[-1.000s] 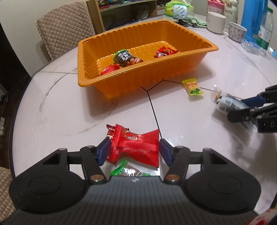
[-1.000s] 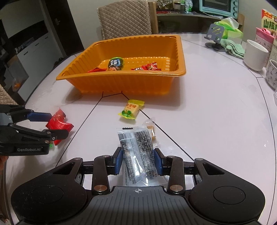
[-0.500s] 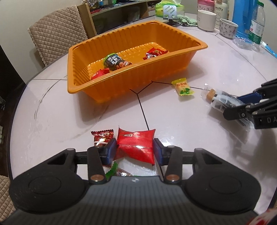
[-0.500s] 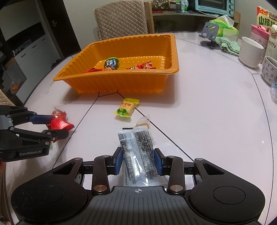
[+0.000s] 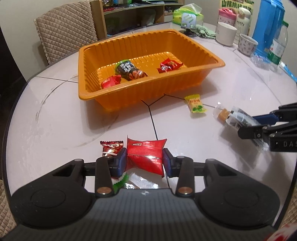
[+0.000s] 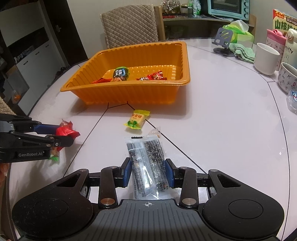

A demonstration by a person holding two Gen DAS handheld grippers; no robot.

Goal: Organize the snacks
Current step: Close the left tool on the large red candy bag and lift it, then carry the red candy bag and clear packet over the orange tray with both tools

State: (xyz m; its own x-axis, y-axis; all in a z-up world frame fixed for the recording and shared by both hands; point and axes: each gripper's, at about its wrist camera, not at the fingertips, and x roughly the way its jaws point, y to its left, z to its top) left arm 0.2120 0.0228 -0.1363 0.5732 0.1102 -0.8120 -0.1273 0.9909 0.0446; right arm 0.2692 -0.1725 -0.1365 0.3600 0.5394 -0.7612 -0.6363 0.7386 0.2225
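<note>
The red snack packet [image 5: 145,157] sits pinched between the blue pads of the left gripper [image 5: 144,162], low over the near part of the white table [image 5: 55,118]. A small dark-red candy [image 5: 111,149] lies just beside its left pad, and a green-edged wrapper [image 5: 120,182] shows under the gripper body. The right gripper [image 6: 148,173] is closed on a clear packet with dark speckled contents [image 6: 146,165], its pads pressed against both long edges, the packet pointing forward along the fingers. Both grippers are held nearly level, facing the orange tray [image 5: 130,103].

The tray stands farther back on the table and holds a green-and-black nut bag [image 5: 128,69], a red packet [image 5: 110,82] near its front wall and a red wrapped sweet [image 5: 169,65] to the right. Between tray and grippers lie a yellow candy [image 5: 194,105] and, near it, a small clear wrapper with a tan piece inside [image 5: 222,114].

The left wrist view shows the right gripper from the side, low at the table's right, with the clear packet sticking out of its tips. The right wrist view shows the left gripper [image 6: 63,137] from the side, the red packet crumpled at its tips. Only the right view shows the white mug [image 6: 266,58] beside a green cloth [image 6: 244,52] and a teal oven [image 6: 228,8].
</note>
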